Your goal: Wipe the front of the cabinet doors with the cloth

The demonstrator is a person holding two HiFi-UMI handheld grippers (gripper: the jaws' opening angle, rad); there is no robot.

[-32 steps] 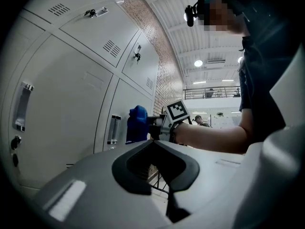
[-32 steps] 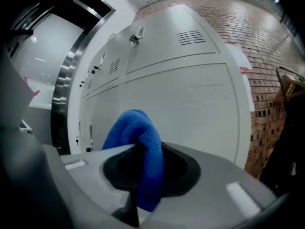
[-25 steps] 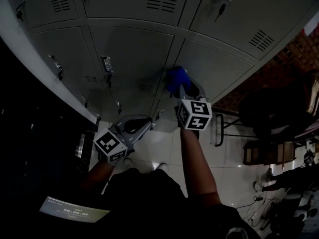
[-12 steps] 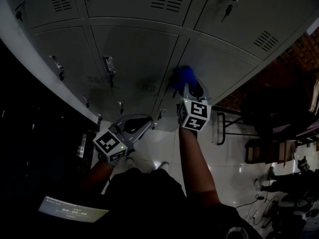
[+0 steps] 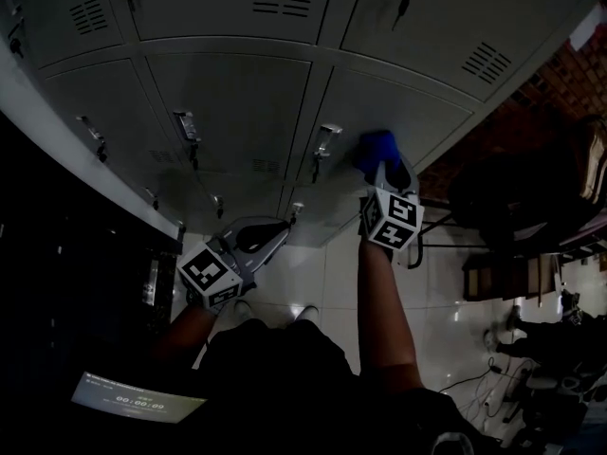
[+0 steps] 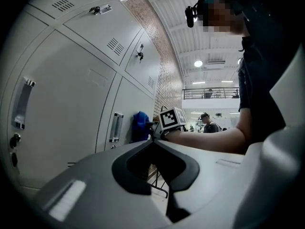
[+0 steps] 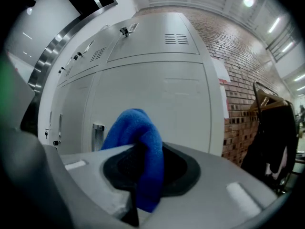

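Clamping cloth (image 5: 377,146), right gripper (image 5: 383,166) outstretched (left gripper (image 5: 281,228) low)

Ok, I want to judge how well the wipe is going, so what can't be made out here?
Contact between blue cloth and cabinet door: head view, the right gripper covers it; right gripper view, the cloth itself blocks it.
Dirt or streaks on the door: head view too dark.
Cloth's lower end: right gripper view, sunk between the jaws.
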